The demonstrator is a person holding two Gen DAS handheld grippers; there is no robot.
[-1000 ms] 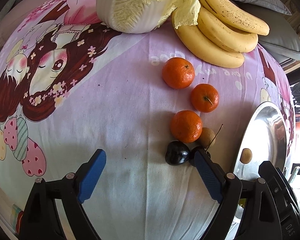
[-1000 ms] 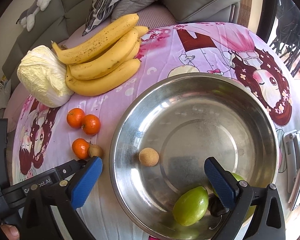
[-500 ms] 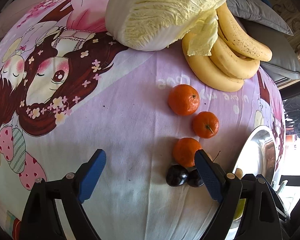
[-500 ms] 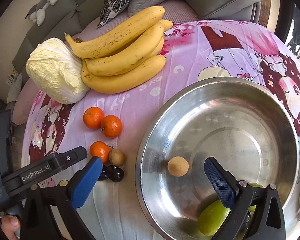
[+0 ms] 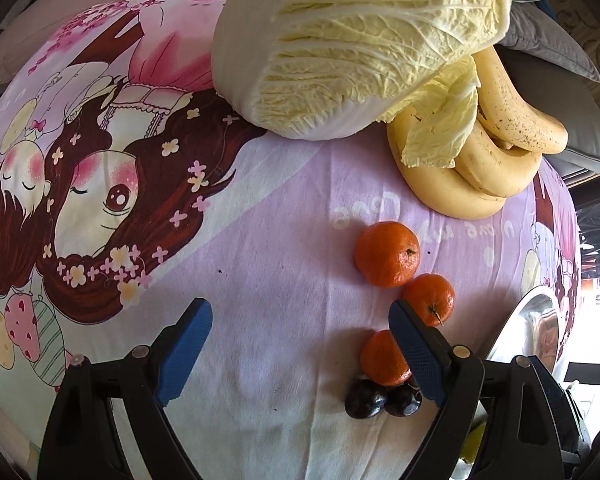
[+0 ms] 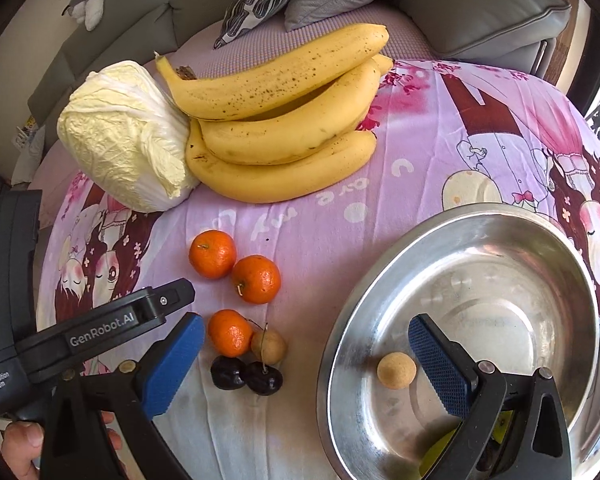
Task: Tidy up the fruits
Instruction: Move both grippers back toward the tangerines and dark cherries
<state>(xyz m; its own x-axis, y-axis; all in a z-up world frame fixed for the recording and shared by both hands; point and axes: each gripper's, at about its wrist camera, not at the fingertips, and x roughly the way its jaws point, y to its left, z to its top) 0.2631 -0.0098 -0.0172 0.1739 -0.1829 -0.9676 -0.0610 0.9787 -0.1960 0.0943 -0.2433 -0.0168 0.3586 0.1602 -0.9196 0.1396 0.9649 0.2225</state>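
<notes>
Currently mid-sort: steel bowl (image 6: 500,216) on the cartoon-print tablecloth (image 6: 420,152) already holds a small tan round fruit (image 6: 396,370) and a green fruit (image 6: 440,450) half hidden behind the right gripper (image 6: 306,354), whose jaws stand wide apart with nothing between the pads. Left gripper (image 5: 300,346) also wide open and empty, hovering over bare cloth just left of the loose fruit. Still outside the bowl: three tangerines, top one (image 5: 387,254), middle one (image 5: 430,299), lowest one (image 5: 384,358) partly behind the left gripper's right pad, plus two dark cherries (image 6: 246,376) and a brown longan-like fruit (image 6: 269,346) touching that lowest tangerine. Banana bunch (image 6: 284,136) and napa cabbage (image 6: 124,136) lie at the far edge, touching each other. Likely step: reaching for the next small fruit; next move probably needs a gripper centred over one tangerine, lowered, closed gently so neighbours don't roll, then carried to the bowl
</notes>
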